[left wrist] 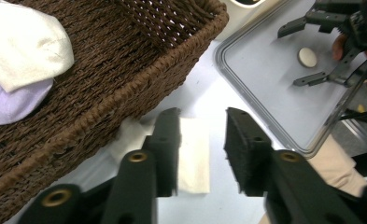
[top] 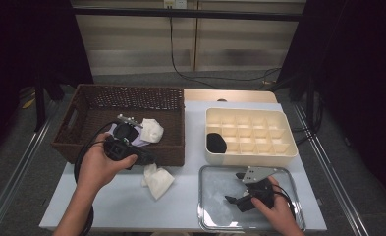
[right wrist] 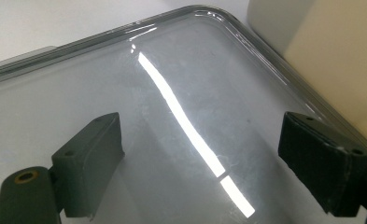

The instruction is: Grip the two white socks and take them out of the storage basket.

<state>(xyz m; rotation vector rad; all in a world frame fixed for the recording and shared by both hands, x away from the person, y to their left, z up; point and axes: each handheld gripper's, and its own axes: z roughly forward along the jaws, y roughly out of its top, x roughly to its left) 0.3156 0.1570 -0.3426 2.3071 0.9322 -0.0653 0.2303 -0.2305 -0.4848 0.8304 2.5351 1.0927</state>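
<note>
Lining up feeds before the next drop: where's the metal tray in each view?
High view: metal tray bottom right, under the right gripper.
Left gripper view: upper right.
Right gripper view: across the frame beneath the jaws.
Shared landmark: cream compartment box at its edge.

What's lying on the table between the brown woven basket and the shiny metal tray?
A crumpled white cloth lies on the pale tabletop between the brown woven basket and the shiny metal tray, seen in the high view. The left gripper hangs open right above it.
</note>
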